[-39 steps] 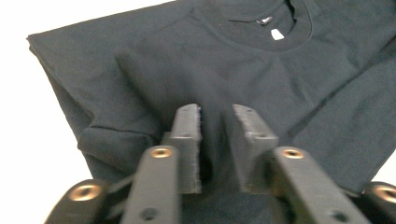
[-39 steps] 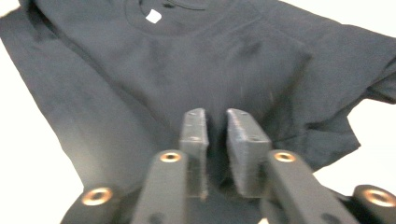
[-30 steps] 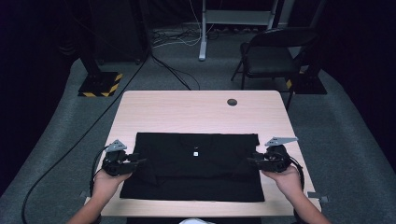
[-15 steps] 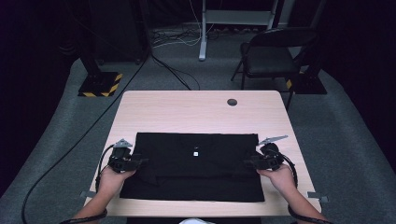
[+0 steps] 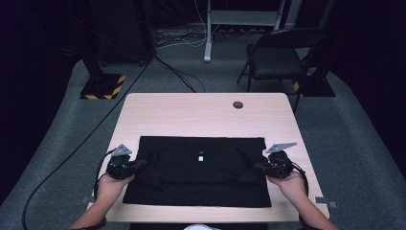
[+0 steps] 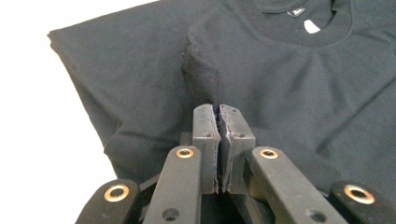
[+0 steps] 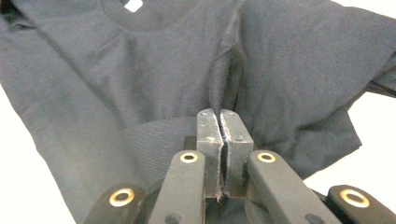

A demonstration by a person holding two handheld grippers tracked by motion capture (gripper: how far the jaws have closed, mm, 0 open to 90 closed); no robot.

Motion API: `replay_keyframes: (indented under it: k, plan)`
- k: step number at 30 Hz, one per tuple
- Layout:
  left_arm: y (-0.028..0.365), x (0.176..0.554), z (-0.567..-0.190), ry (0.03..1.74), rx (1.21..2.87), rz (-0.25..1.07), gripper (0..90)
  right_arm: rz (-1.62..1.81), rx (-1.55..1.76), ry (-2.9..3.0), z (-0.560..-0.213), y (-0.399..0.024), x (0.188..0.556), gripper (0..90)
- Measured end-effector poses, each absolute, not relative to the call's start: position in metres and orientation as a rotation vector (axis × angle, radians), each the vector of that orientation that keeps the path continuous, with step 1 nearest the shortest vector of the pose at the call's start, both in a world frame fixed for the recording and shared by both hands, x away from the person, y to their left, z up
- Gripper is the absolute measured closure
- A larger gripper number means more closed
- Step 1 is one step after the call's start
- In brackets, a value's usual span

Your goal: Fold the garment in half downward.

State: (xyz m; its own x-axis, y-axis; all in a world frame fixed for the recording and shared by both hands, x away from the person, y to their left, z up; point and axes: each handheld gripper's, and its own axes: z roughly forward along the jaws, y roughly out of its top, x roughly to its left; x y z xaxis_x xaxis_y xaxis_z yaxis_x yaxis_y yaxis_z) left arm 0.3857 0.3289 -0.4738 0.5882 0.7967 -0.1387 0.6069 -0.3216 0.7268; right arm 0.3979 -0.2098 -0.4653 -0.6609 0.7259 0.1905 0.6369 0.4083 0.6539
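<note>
A: Black T-shirt [image 5: 201,172] spread flat on the near half of the wooden table [image 5: 201,115], collar and white neck label [image 5: 201,154] facing up, sleeves tucked in over the body.

B: Noted. Tongs?

A: Left gripper [image 5: 139,164] at the shirt's left edge, jaws pressed together on a raised pinch of fabric [image 6: 201,77]. Right gripper [image 5: 258,167] mirrored at the right edge, jaws likewise closed on a thin ridge of cloth [image 7: 224,79].

B: Reason for the symmetric hold?

A: Probably to keep the cloth level and taut between both hands, so as to lift or fold without skewing. Pinches taken near the sleeve seams, likely where layers stack and give a firm bite.

B: Surroundings?

A: Small dark round thing [image 5: 238,104] on the far part of the table, well apart from the shirt. Chair [image 5: 280,52] beyond, on the floor.
</note>
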Motion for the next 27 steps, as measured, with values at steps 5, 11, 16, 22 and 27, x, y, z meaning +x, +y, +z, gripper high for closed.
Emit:
replay_keyframes:
  k: [5, 11, 16, 22, 27]
  plan:
    - [0.341, 0.367, -0.466, 1.108, 2.020, 0.317, 85.8, 1.137, 1.207, 2.507, -0.454, -0.218, 0.379, 87.7]
    - [0.343, 0.354, -0.463, 1.095, 2.019, 0.308, 85.8, 1.142, 1.188, 2.523, -0.453, -0.219, 0.364, 87.6]
    - [0.339, 0.353, -0.466, 1.113, 2.034, 0.314, 76.8, 1.076, 1.225, 2.551, -0.462, -0.217, 0.362, 71.2]
    - [0.330, 0.366, -0.464, 1.138, 2.030, 0.336, 59.8, 1.112, 1.225, 2.510, -0.453, -0.213, 0.372, 63.0]
    - [0.318, 0.382, -0.475, 1.150, 2.070, 0.310, 54.8, 1.040, 1.211, 2.534, -0.459, -0.202, 0.391, 59.7]
